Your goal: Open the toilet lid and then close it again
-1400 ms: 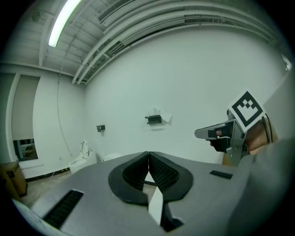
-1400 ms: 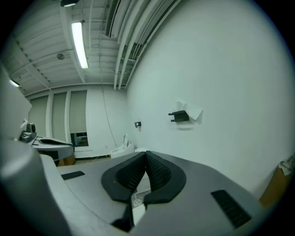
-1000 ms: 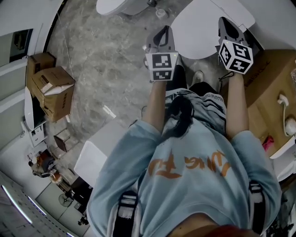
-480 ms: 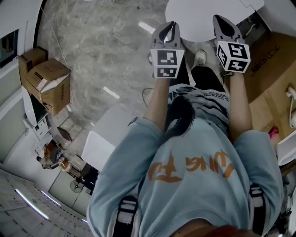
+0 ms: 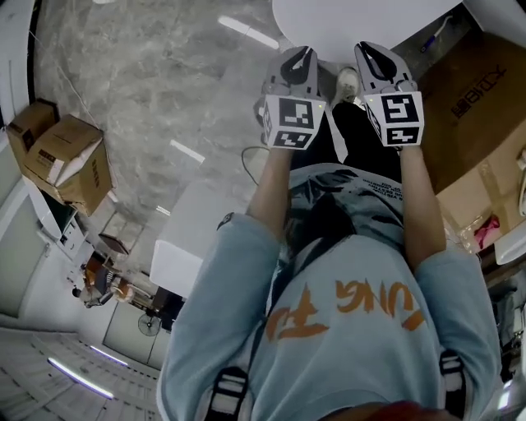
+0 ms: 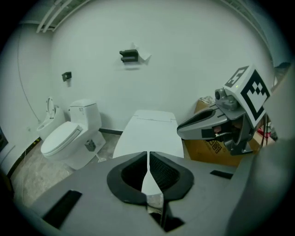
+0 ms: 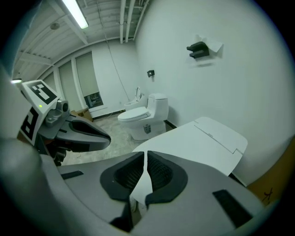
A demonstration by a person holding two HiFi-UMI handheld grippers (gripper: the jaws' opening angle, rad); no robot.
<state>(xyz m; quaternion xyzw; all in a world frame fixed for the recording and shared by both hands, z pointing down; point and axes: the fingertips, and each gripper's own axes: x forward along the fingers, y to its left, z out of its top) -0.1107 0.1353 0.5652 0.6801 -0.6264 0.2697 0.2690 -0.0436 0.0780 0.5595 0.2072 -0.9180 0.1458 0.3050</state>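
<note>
The white toilet lid (image 5: 353,20) lies closed, flat and broad, at the top of the head view. It fills the middle of the left gripper view (image 6: 147,129) and runs to the right in the right gripper view (image 7: 203,143). My left gripper (image 5: 302,54) and right gripper (image 5: 368,49) are side by side, pointing down at the lid's near edge, apart from it. Both are shut with nothing between the jaws. Each shows in the other's view: the right gripper (image 6: 214,123) and the left gripper (image 7: 76,131).
A second white toilet (image 6: 69,138) stands by the wall to the left. Cardboard boxes (image 5: 70,160) sit on the marble floor at far left, flat cardboard (image 5: 485,90) lies to the right of the toilet, and a white box (image 5: 185,238) is beside my legs.
Both grippers have come down and drawn closer together, tilting further downward. In the head view the lid has slid to the picture's top edge.
</note>
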